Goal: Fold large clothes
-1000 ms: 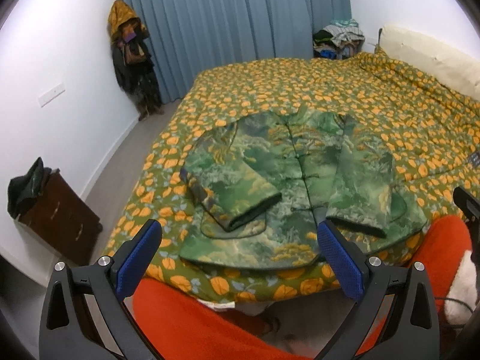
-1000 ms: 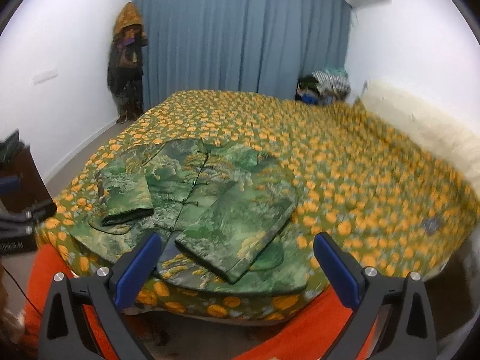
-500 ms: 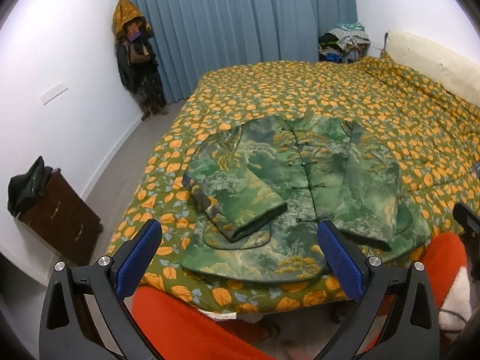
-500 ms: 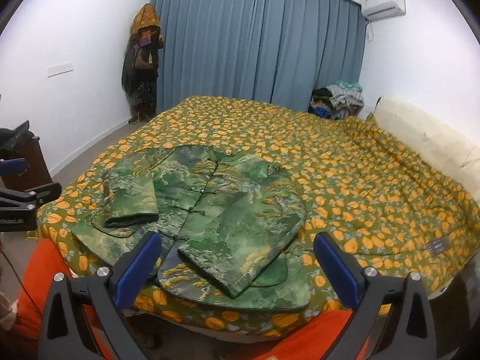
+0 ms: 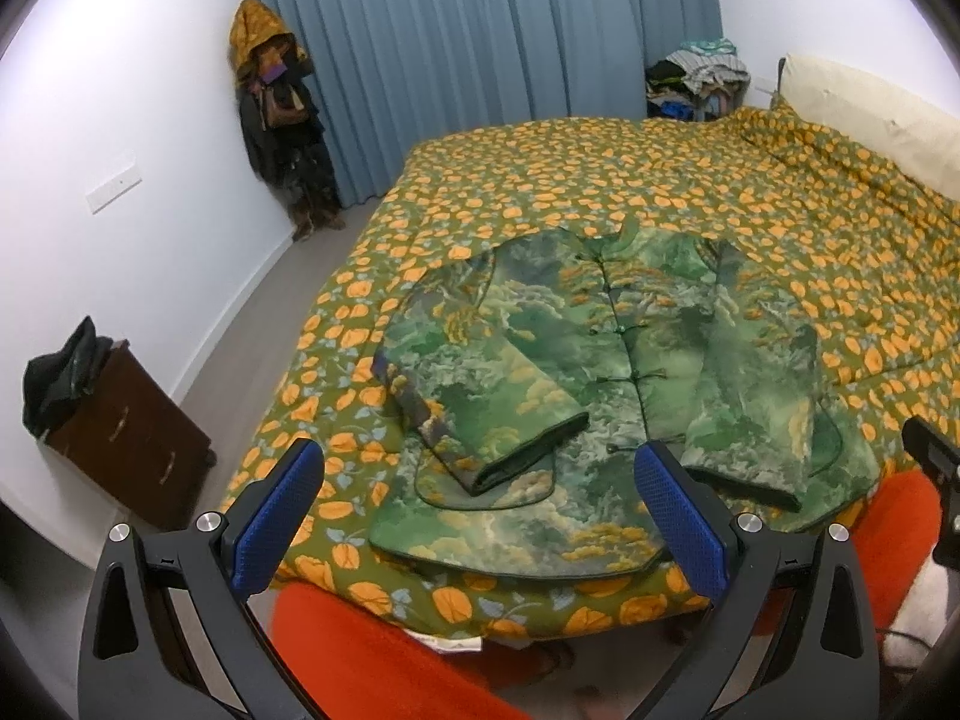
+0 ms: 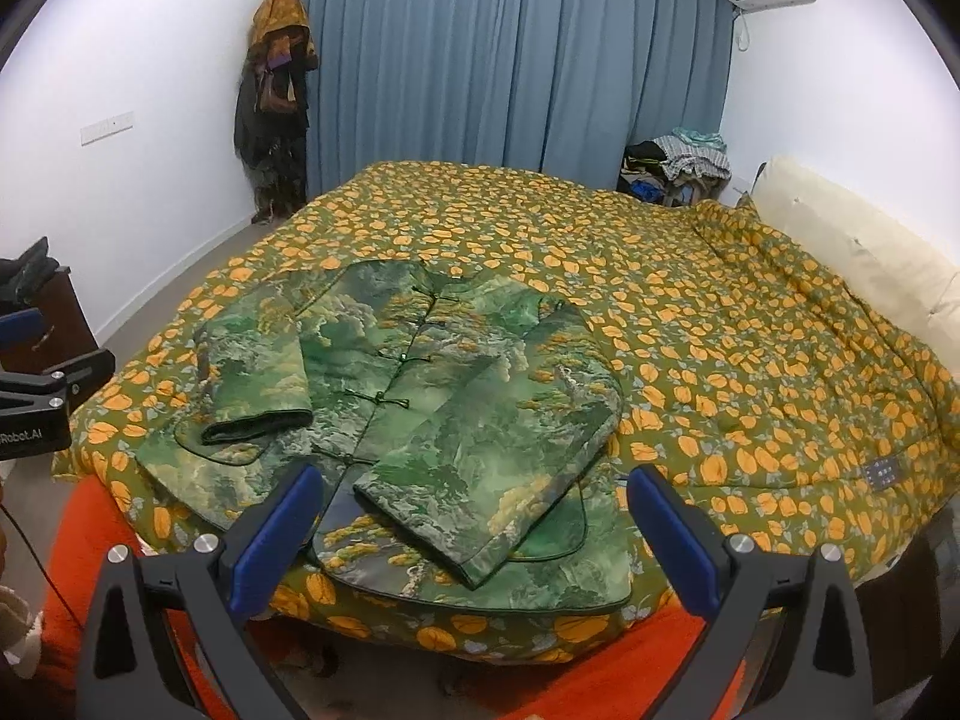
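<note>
Left wrist view: bed [image 5: 690, 180] with orange-leaf quilt fills the field ahead of both tools, lower in frame than a second ago as more curtain [image 5: 480, 30] and wall show. Green patterned jacket [image 5: 600, 372], both sleeves folded across its buttoned front, lies flat at the quilt's near edge, just beyond the fingertips, unmoved. Left gripper [image 5: 480, 504] stands wide open, empty, clear of the cloth; right gripper [image 6: 474, 516] likewise spread wide, gripping nothing. Dark drawer chest [image 5: 126, 444], far left of the left gripper, carries a black bundle.
</note>
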{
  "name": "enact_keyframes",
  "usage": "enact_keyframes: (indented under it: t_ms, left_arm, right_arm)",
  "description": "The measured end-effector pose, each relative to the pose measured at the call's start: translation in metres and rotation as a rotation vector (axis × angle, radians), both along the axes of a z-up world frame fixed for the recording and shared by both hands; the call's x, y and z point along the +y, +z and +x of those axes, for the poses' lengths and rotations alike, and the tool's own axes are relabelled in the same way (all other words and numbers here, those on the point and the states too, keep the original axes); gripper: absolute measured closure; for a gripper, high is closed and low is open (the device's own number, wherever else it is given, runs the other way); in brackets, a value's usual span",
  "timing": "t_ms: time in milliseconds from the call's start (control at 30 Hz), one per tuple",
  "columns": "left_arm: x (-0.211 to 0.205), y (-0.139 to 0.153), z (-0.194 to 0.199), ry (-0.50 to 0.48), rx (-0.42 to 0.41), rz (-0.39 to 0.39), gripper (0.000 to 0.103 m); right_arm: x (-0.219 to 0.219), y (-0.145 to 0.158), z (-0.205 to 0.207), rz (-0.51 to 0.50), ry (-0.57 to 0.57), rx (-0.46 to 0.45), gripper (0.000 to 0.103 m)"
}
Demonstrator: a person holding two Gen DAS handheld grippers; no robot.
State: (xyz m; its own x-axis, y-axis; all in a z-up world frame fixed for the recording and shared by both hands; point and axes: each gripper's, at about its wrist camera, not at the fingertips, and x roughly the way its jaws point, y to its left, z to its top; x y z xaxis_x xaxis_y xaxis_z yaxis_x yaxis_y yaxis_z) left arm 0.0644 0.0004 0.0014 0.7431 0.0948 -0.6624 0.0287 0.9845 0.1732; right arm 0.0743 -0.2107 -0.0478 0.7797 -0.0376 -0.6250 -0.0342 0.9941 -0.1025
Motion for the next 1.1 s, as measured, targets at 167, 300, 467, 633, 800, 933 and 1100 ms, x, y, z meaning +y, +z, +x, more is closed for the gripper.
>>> enact_keyframes:
  t_ms: [167,300,467,633,800,933,1100]
  left_arm:
    - [0.001,0.0,0.001,0.003,-0.001,-0.006,0.0]
    - [0.0,-0.005,0.001,0.001,0.011,-0.009,0.0]
    - [-0.002,-0.011,0.0,-0.011,0.021,-0.041,0.0]
    - [-0.005,-0.019,0.004,-0.019,0.04,-0.041,0.0]
    - [-0.006,-0.029,0.009,-0.017,0.061,-0.032,0.0]
    - [-0.006,-0.03,0.011,-0.018,0.067,-0.036,0.0]
    - [-0.009,-0.032,0.012,-0.027,0.061,-0.035,0.0]
  right_arm:
    - [0.005,-0.002,-0.005,-0.024,0.0,-0.025,0.0]
    - [0.008,-0.007,-0.007,-0.026,0.004,-0.018,0.0]
    - [0.011,-0.014,-0.007,0.003,0.03,0.007,0.0]
    - [0.015,-0.018,-0.004,-0.008,0.038,0.02,0.0]
    - [0.013,-0.025,0.005,-0.03,0.016,0.062,0.0]
    - [0.011,-0.031,0.009,-0.042,-0.001,0.086,0.0]
    - [0.009,-0.034,0.012,-0.047,-0.006,0.1,0.0]
